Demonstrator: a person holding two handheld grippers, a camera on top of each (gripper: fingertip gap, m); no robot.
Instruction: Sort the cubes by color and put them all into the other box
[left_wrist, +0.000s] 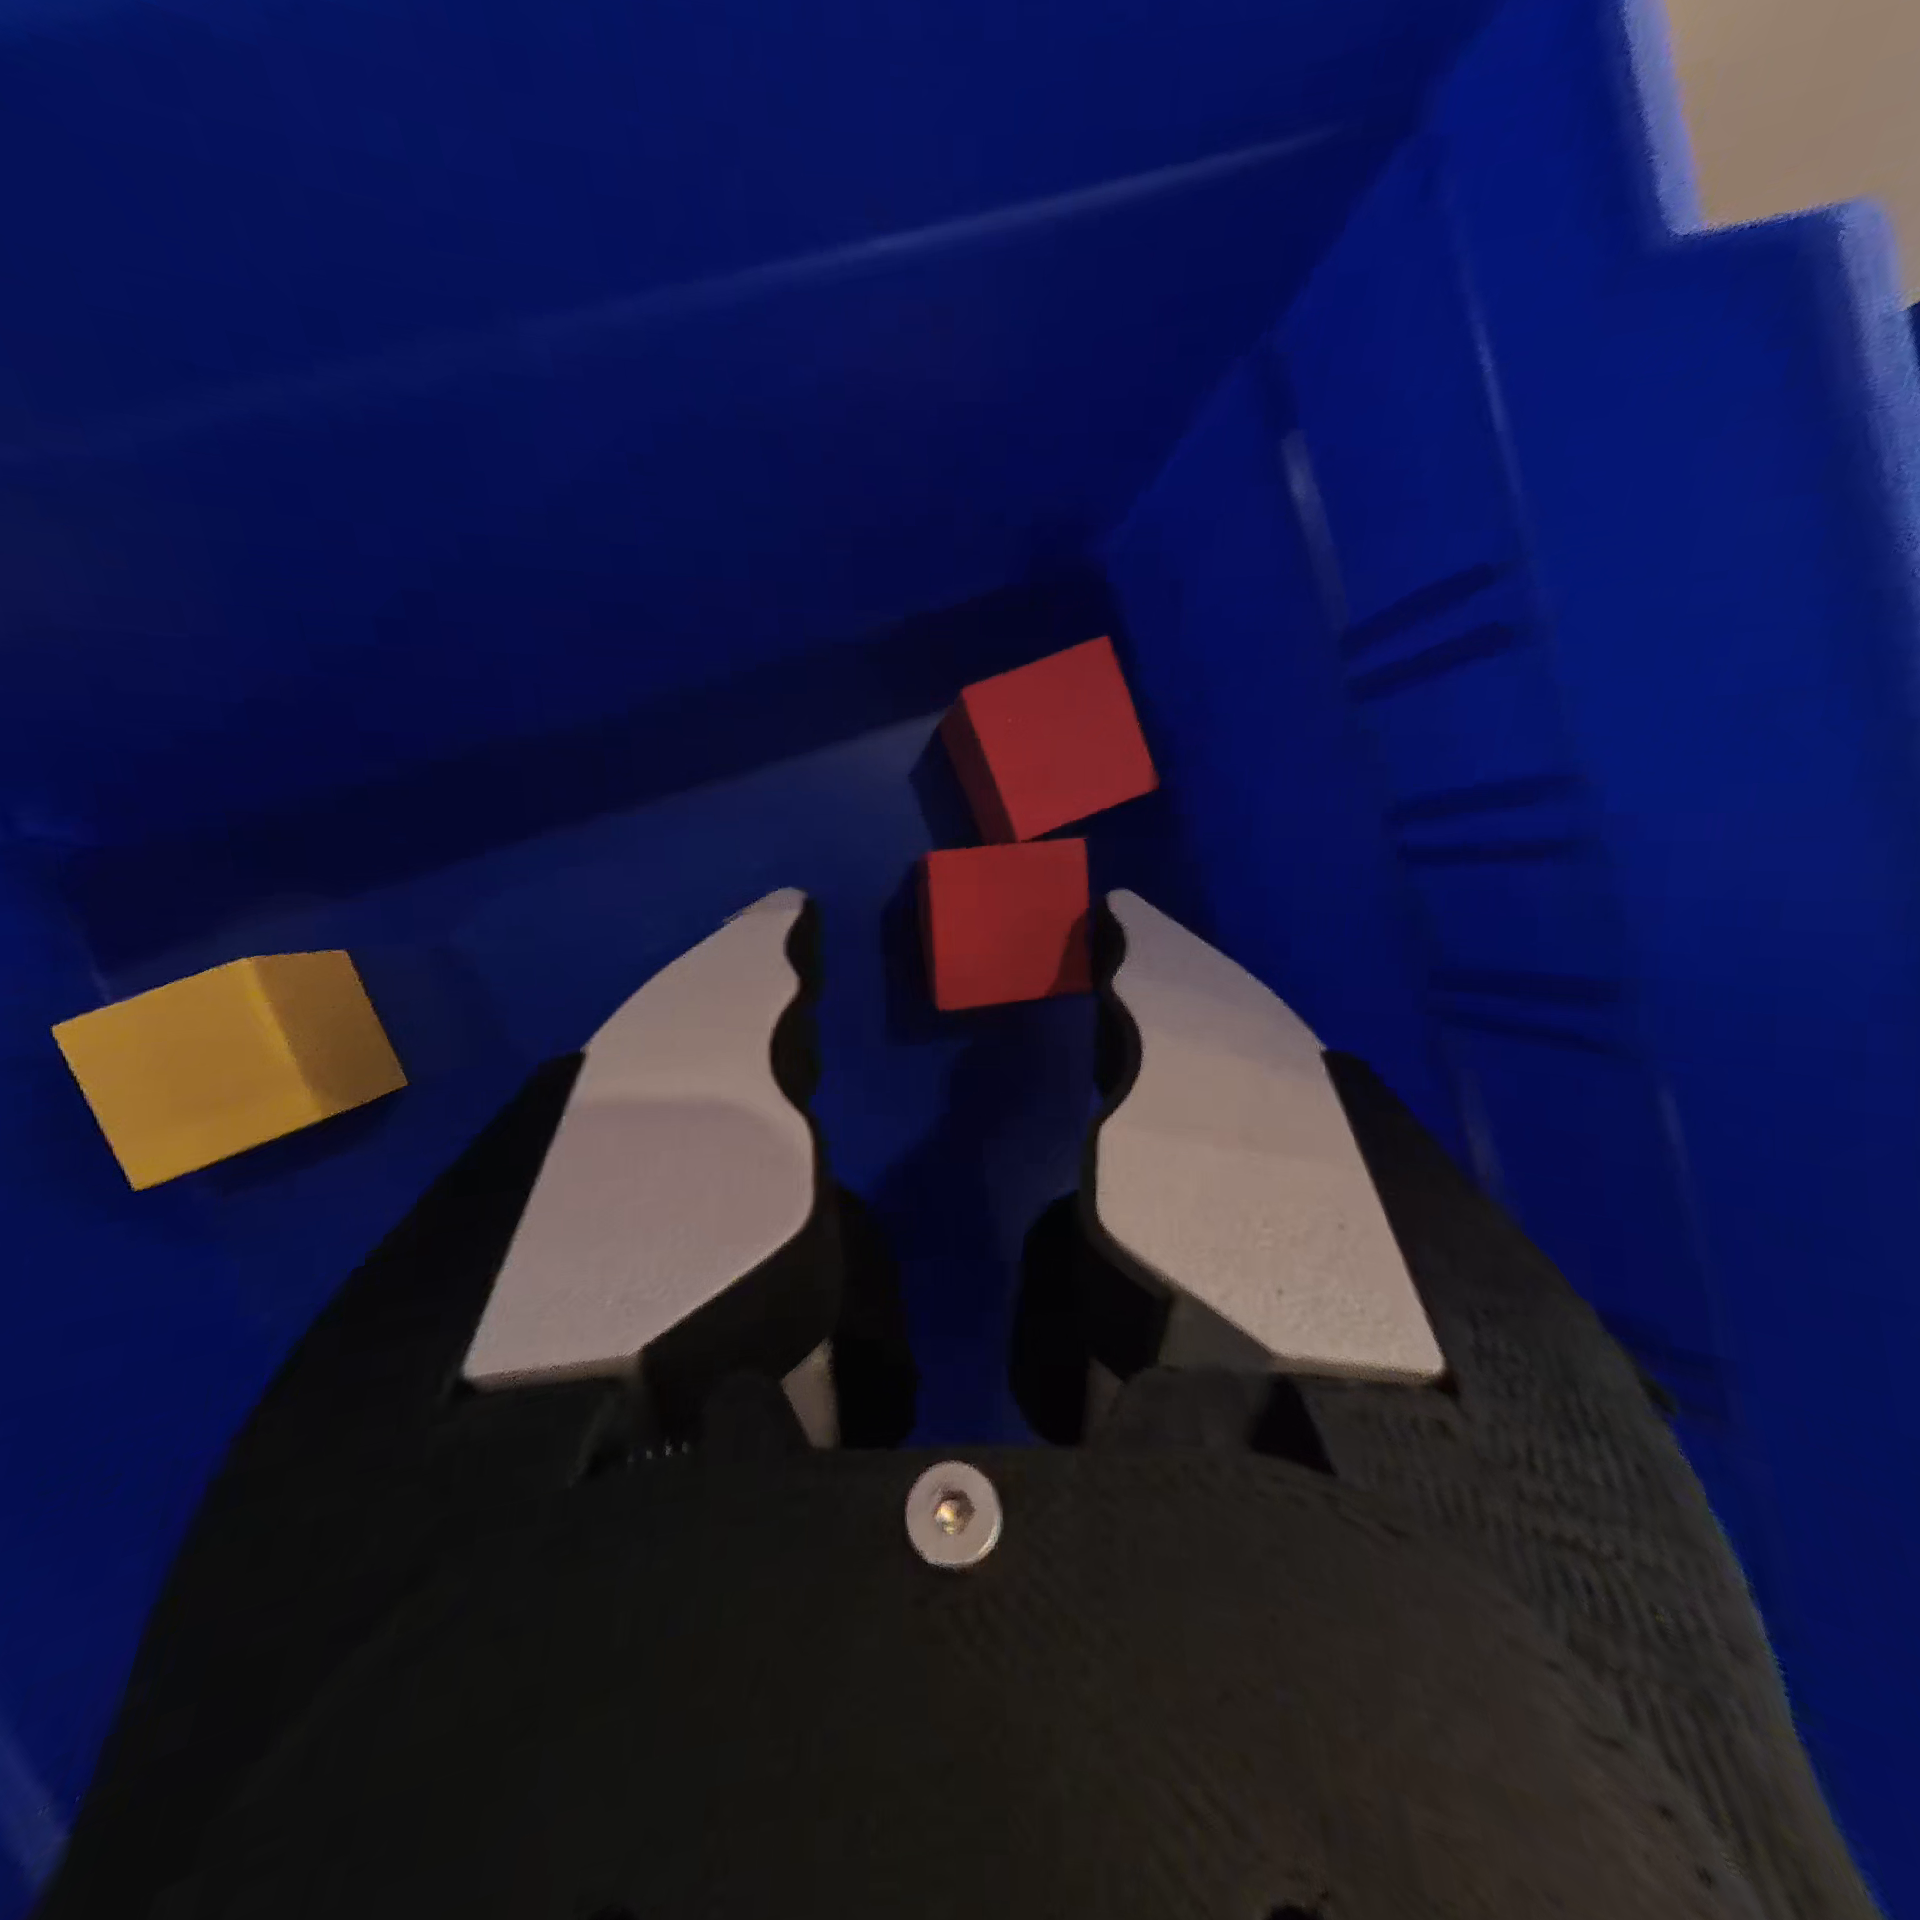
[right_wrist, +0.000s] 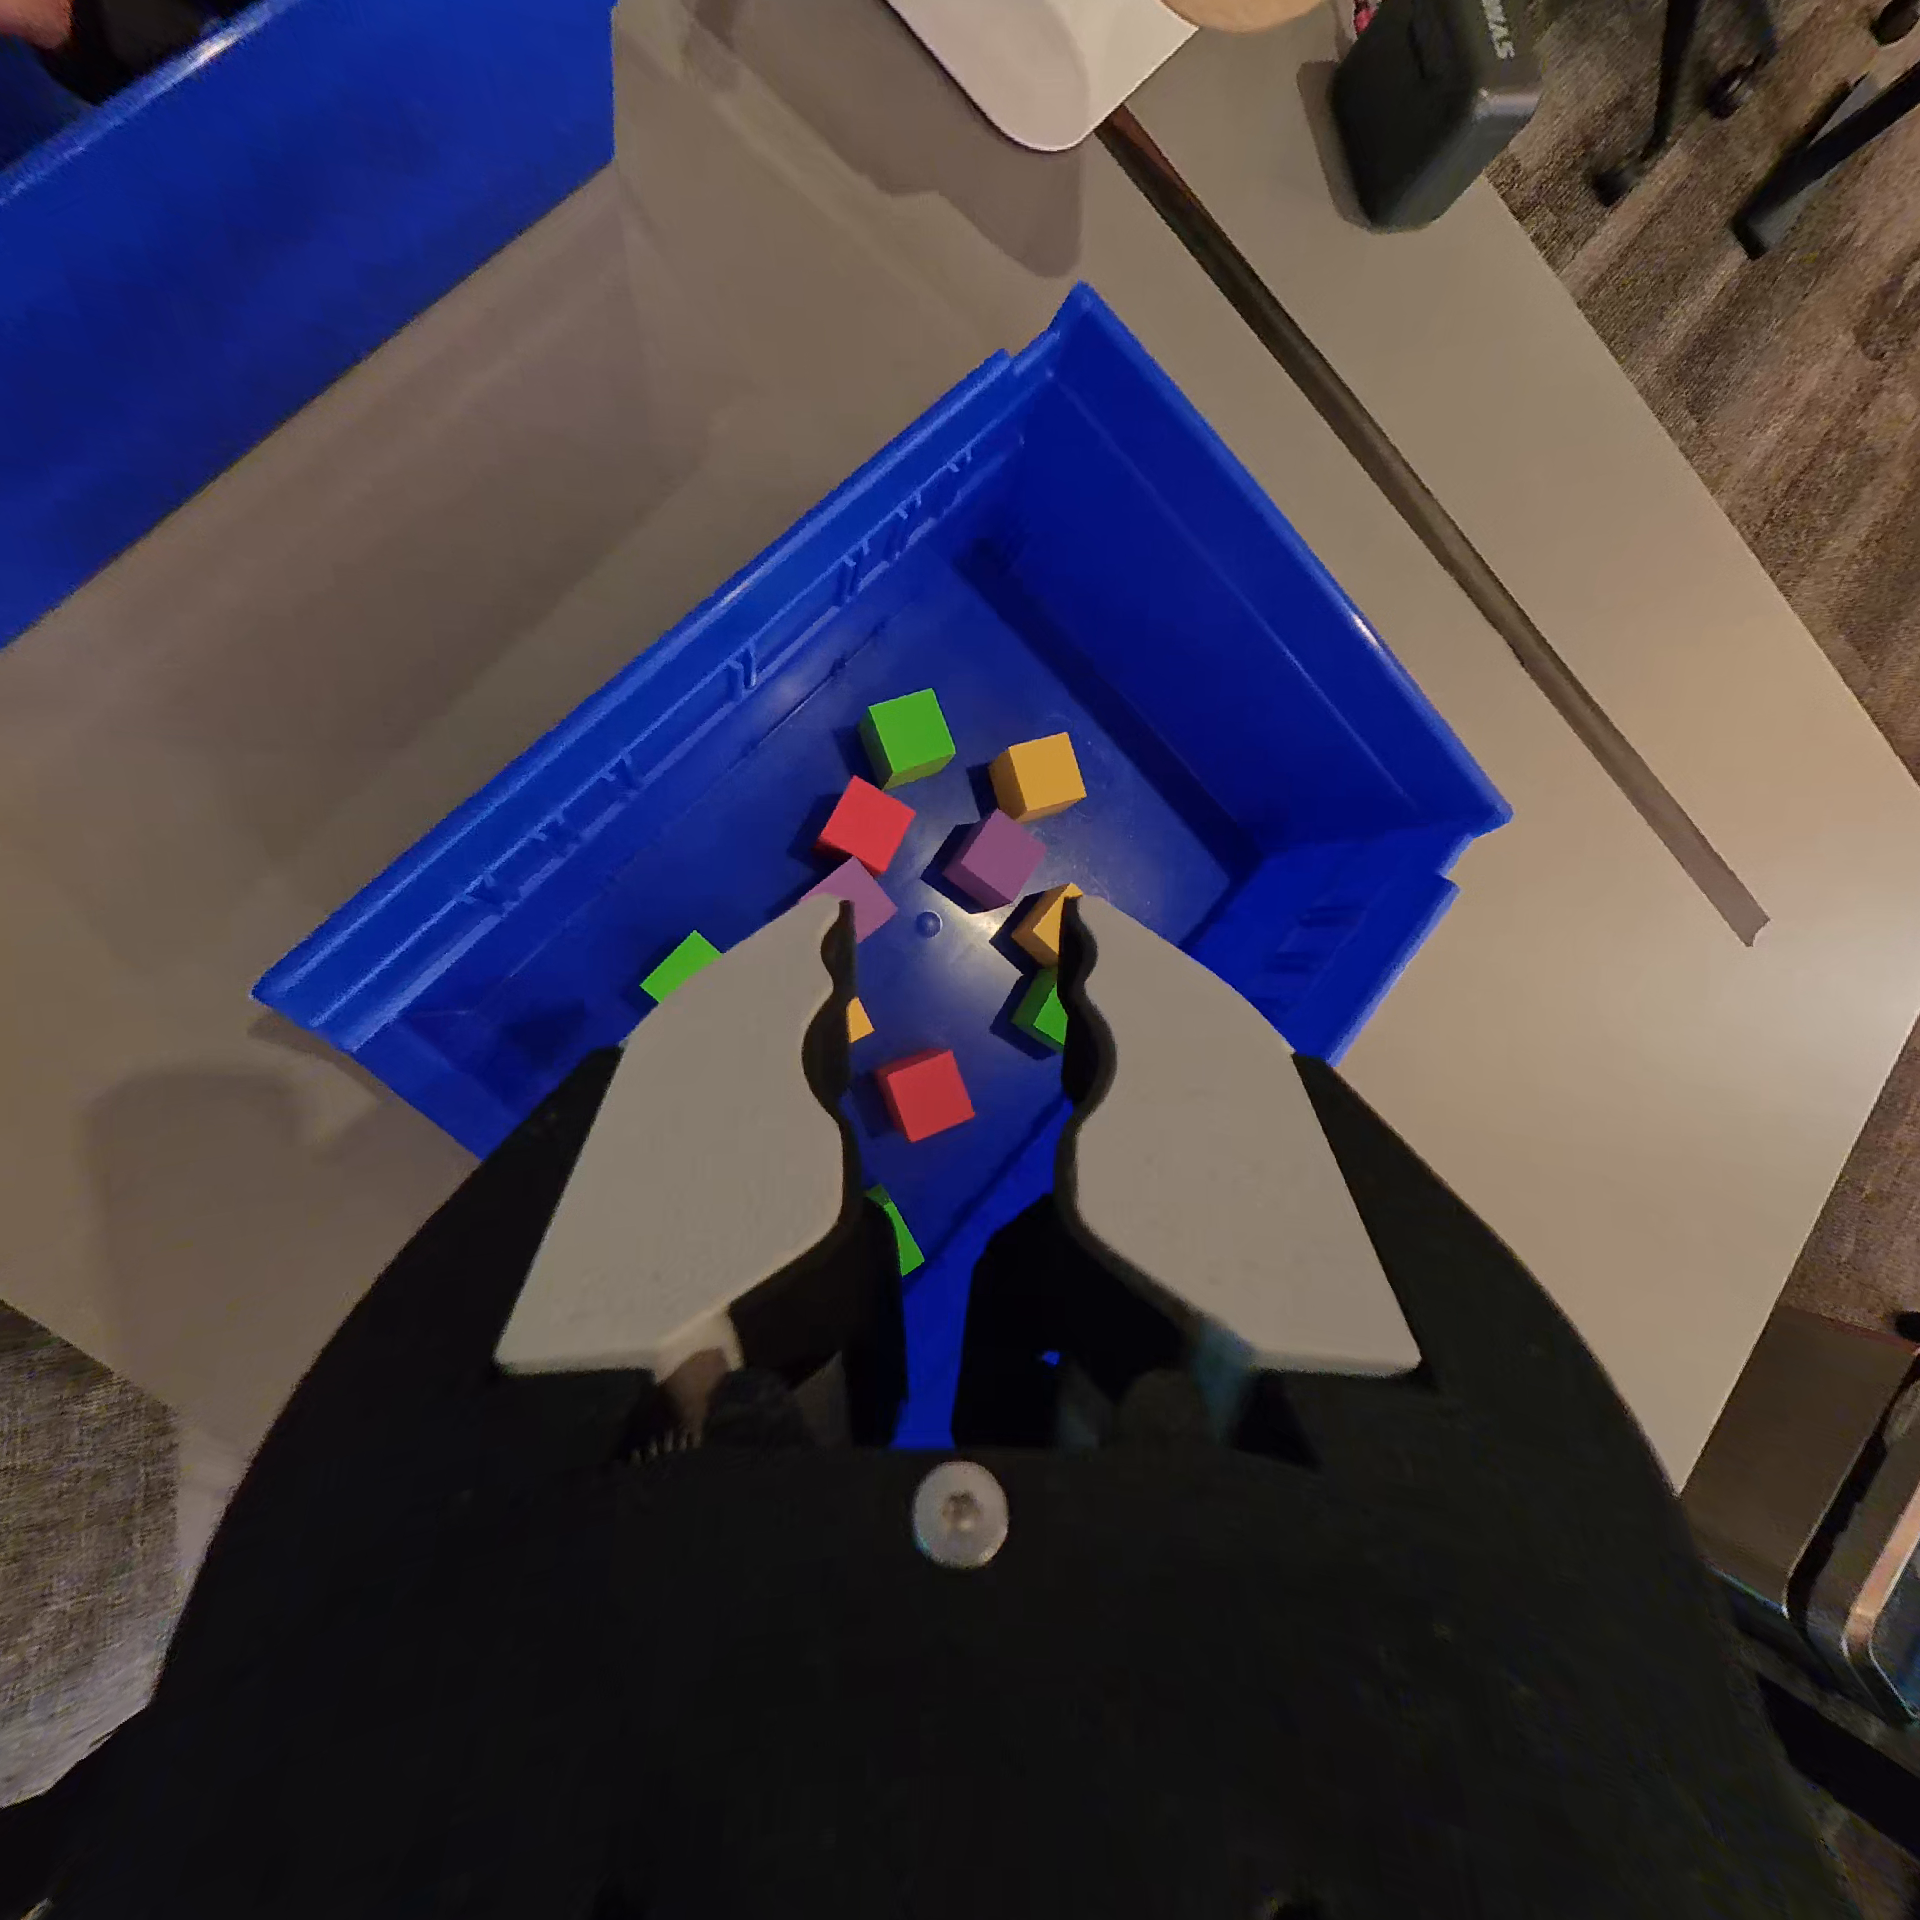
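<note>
Inside a blue bin (left_wrist: 1455, 727), the left gripper (left_wrist: 956, 914) stands released, its right fingertip touching the nearer red cube (left_wrist: 1003, 925). Above a second bin (right_wrist: 1143, 499), the right gripper (right_wrist: 956, 914) hangs released, empty. Risk: off-centre contact may push the cube aside.

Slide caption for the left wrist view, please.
Left gripper, jaws open, inside a blue bin beside two red cubes, yellow cube off left.
</note>
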